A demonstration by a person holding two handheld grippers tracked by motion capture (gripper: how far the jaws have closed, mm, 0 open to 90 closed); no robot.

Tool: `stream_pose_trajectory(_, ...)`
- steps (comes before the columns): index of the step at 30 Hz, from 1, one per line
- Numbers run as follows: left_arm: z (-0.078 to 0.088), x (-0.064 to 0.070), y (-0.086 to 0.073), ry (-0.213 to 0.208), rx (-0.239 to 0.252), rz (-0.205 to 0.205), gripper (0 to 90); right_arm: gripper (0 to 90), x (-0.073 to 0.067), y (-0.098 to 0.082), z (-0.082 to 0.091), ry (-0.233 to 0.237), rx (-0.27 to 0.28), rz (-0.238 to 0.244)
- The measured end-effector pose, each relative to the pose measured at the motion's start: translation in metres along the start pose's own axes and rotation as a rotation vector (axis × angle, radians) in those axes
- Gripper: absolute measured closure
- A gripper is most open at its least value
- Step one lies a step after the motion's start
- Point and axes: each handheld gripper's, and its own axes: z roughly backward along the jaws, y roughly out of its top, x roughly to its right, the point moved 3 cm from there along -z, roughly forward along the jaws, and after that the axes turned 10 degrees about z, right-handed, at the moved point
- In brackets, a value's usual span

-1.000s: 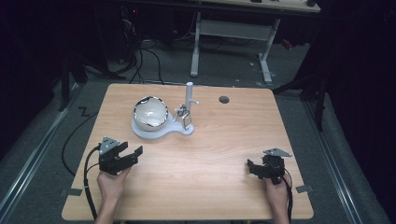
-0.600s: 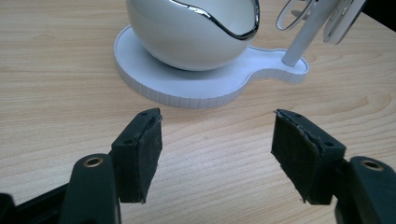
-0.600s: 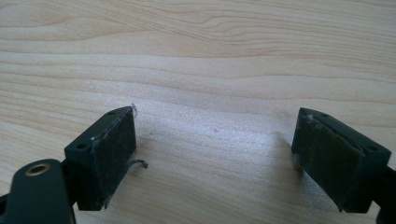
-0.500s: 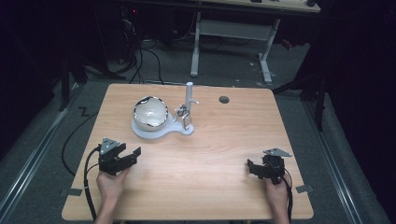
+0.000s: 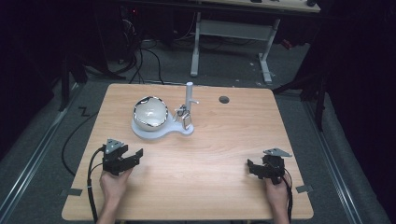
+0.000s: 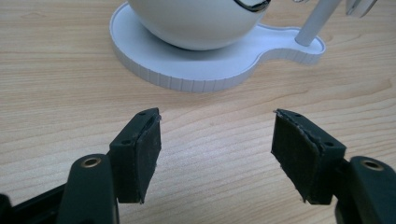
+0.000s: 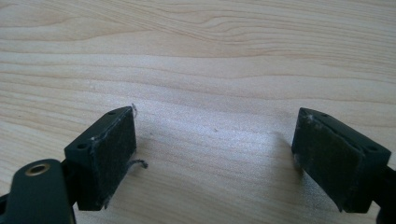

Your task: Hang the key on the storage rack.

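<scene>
The left gripper (image 5: 133, 156) has barely shifted over the last second: in the high view it sat a touch farther forward and more turned toward the white bowl (image 5: 150, 112) than it does now, easing back slightly near the table's front left. The right gripper (image 5: 254, 168) has not moved at all. That suggests no reach has properly begun, and the work on the bowl and its stand is at its very start (a judgement, not something seen).

Both grippers stand with jaws wide apart and nothing between them. In the left gripper view the pads (image 6: 144, 156) frame bare wood, with the white base plate (image 6: 187, 74) and the bowl near ahead but apart from the jaws. The thin white post (image 5: 189, 95) rises from the plate's smaller lobe, a small metal clip (image 5: 184, 115) beside it. The right gripper hovers low over the wooden table (image 5: 219, 140), well apart from the bowl.
</scene>
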Motion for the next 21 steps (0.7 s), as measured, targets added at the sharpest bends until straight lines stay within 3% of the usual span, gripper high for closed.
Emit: stream_pose_trajectory(21, -0.016, -0.005, -0.009, 0.061, -0.044, -0.027, 34.3, 13.9, 0.0, 0.0, 0.0, 0.0, 0.0, -0.001)
